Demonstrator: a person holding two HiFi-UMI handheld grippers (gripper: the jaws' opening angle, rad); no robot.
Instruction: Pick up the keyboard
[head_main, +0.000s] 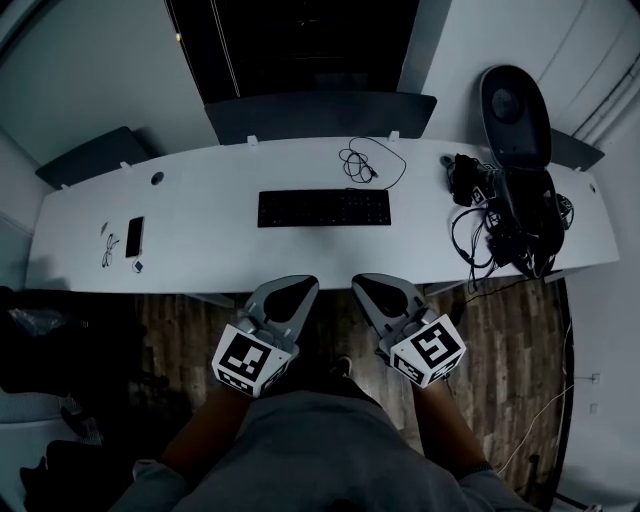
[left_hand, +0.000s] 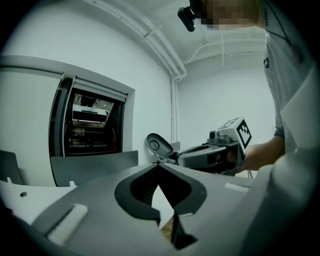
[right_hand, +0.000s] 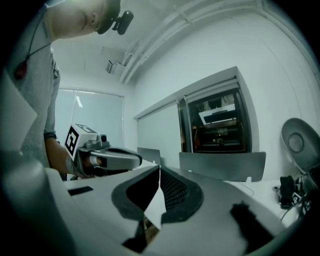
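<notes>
The person's forearms (head_main: 200, 440) hold both tools short of the desk (head_main: 200, 262), on the near side of the keyboard (head_main: 324, 208). The left tongs (head_main: 298, 288) and right tongs (head_main: 374, 288) are each fully closed on nothing. The keyboard lies flat beyond them, untouched. Unless the jaws part first, they would likely shove the keyboard away. Its thin edge could slip the pads, and a one-ended grip may tip it. Behind its right end, a looped cable (head_main: 358, 170) might snag, though whether it is attached I cannot tell.
</notes>
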